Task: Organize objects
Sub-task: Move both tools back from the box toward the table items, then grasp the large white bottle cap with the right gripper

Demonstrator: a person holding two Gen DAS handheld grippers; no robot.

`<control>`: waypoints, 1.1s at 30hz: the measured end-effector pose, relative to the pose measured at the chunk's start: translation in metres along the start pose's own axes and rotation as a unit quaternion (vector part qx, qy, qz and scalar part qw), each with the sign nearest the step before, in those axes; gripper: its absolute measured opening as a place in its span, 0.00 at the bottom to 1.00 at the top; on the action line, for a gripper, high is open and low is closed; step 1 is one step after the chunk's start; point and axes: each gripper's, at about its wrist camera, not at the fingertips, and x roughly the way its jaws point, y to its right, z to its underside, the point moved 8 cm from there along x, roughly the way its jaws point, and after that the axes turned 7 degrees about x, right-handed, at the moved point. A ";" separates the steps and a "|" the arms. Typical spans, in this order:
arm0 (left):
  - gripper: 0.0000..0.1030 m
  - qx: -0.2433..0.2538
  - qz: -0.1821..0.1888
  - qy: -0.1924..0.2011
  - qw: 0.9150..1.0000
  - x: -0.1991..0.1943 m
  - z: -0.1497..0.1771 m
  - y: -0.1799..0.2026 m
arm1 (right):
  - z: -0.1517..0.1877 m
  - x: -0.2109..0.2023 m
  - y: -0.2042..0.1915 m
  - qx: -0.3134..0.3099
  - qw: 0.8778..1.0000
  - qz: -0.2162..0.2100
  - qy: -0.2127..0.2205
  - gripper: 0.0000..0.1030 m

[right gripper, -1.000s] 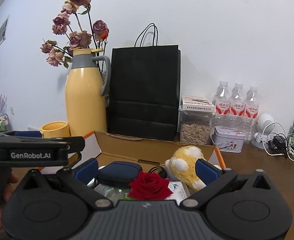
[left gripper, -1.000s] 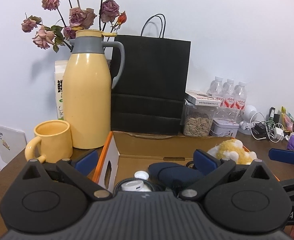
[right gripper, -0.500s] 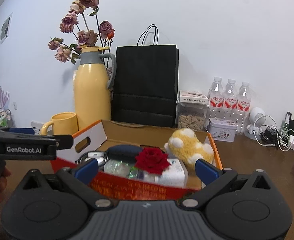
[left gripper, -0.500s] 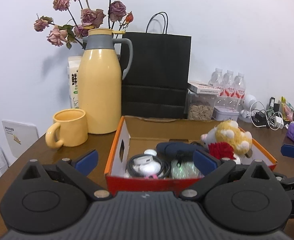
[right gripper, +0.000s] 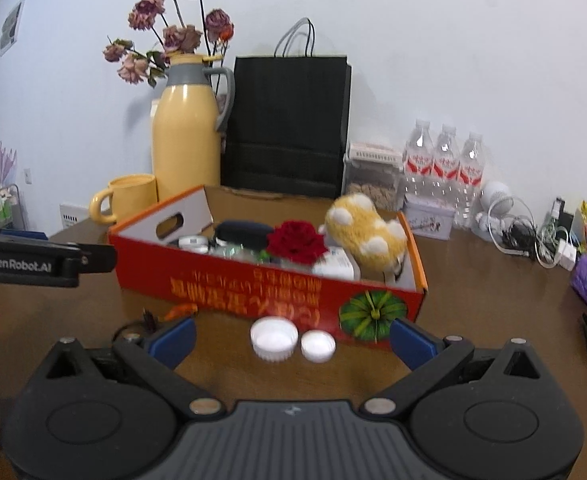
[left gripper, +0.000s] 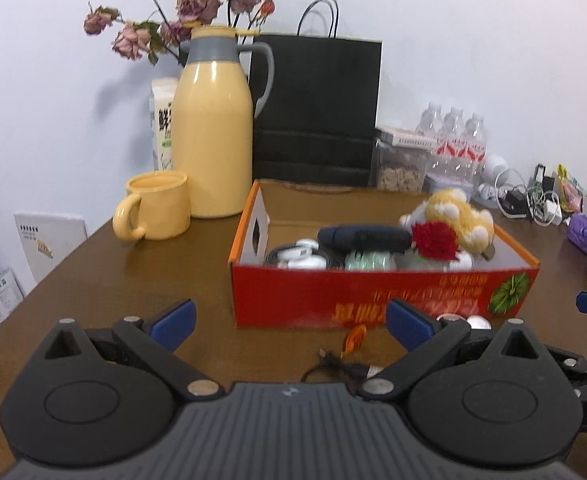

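Observation:
A red cardboard box [left gripper: 381,292] [right gripper: 269,286] stands on the brown table. It holds a yellow plush toy [left gripper: 453,216] [right gripper: 363,228], a red rose [left gripper: 435,240] [right gripper: 297,242], a dark blue case [left gripper: 363,238] [right gripper: 243,232] and small white items. My left gripper [left gripper: 289,320] is open and empty, in front of the box. My right gripper [right gripper: 291,338] is open and empty, just before two white caps [right gripper: 273,338] lying at the box's front. A small orange piece [left gripper: 353,336] [right gripper: 181,310] and a black cable [left gripper: 333,362] lie on the table.
A yellow thermos [left gripper: 213,140] [right gripper: 185,132], a yellow mug [left gripper: 155,206] [right gripper: 127,198], dried roses, a black paper bag [left gripper: 317,108] [right gripper: 287,124], a seed jar, water bottles [right gripper: 443,164] and tangled chargers [right gripper: 533,236] line the back wall.
Both grippers have pulled back and up from over the box, so the box front and the table before it show now. Both stay open and empty.

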 end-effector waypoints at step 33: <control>1.00 -0.010 -0.020 -0.076 0.997 0.038 0.035 -0.011 | 0.018 0.100 0.041 0.045 0.995 0.002 -0.088 0.42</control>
